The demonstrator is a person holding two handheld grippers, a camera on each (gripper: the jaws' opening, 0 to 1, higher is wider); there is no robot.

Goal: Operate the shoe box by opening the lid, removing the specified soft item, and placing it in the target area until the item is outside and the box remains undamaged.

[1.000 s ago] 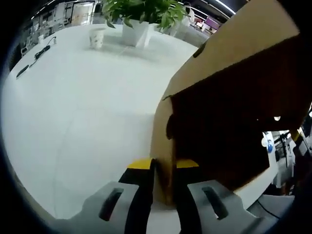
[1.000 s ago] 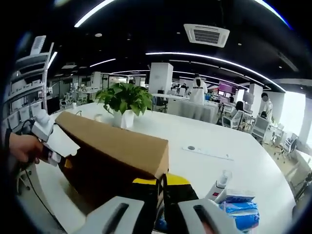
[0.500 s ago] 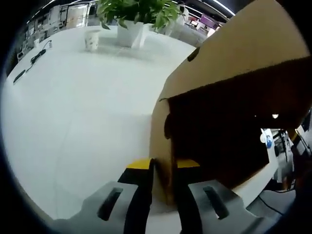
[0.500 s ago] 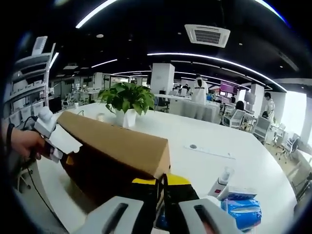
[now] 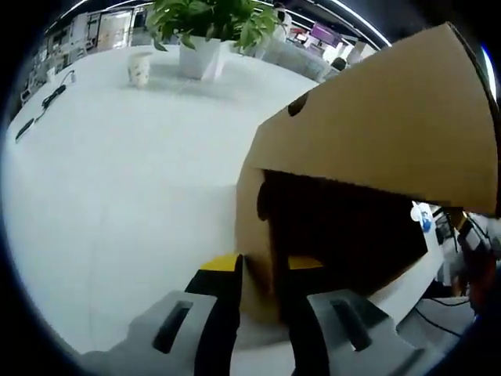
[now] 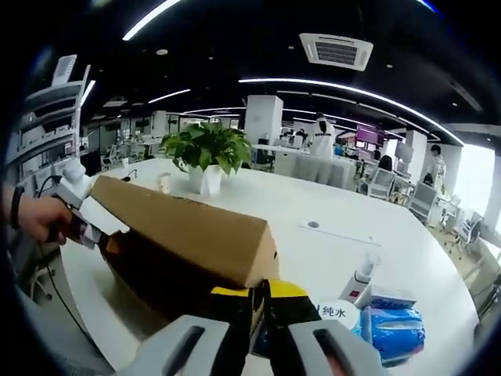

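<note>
Compared with a second back, the lid sits a bit higher in the left gripper view and shows more of its tan outer face, so the dark gap under it looks wider; some of that could just be the hand tilting the camera, hard to split the two.

Going left to right in the left gripper view: white cup and potted plant way off at the far side of the table, nowhere near the action; then the left gripper, jaws pinched shut on the lid's end flap, one jaw outside and one inside, which looks like the reason that end stays up.

Right gripper view, same sweep: a hand at the far left holding that other gripper on the far end of the lid; the shoe box dark underneath it; then the right gripper clamped on the near corner of the lid; bottle and blue tissue pack off to the right on the table.

Guessing both ends are held so the lid lifts level and the cardboard doesn't tear; the soft item must be inside the box, but the interior's too dark to make it out.
</note>
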